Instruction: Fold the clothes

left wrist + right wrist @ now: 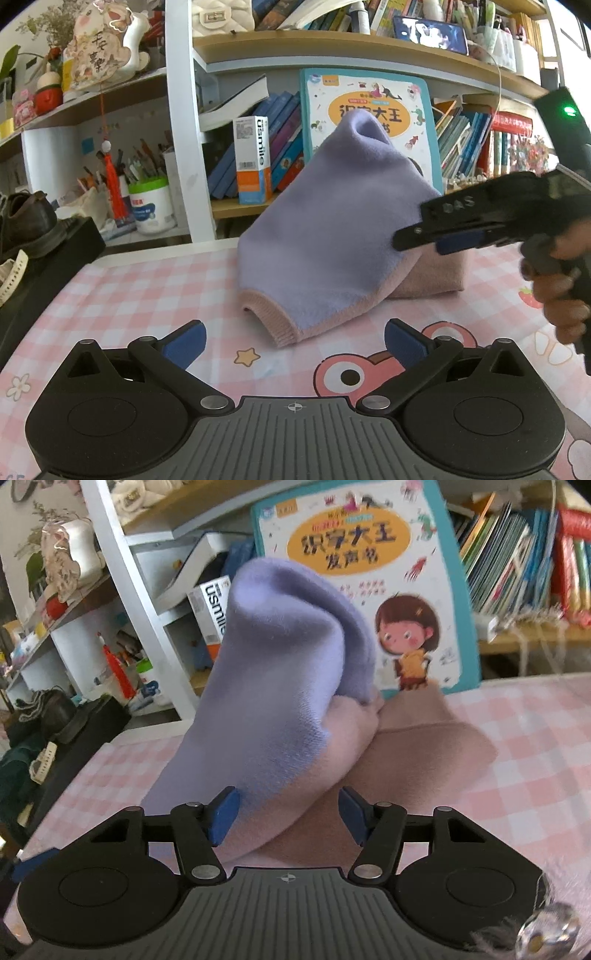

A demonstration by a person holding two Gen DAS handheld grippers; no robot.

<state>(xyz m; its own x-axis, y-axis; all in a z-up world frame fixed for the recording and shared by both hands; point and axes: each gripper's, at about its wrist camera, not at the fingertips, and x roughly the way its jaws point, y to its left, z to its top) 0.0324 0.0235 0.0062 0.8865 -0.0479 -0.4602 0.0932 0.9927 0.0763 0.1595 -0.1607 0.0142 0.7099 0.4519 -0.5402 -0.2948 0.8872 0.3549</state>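
Note:
A lilac fleece garment (325, 236) with pink ribbed trim stands bunched in a peak on the pink checked tablecloth (129, 295); its pink side (432, 273) lies flat behind. My left gripper (293, 343) is open and empty, just short of the ribbed cuff (273, 325). My right gripper (406, 240), held by a hand (561, 288), comes in from the right at the garment's edge. In the right wrist view the right gripper (288, 819) stands half open with the lilac garment (273, 686) and its pink fabric (424, 738) bulging between the blue pads; no firm pinch shows.
A large picture book (369, 107) leans upright right behind the garment, against a bookshelf (332, 48) packed with books. A black box with a shoe (37, 221) borders the table on the left. Bare tablecloth (535, 738) lies to the right.

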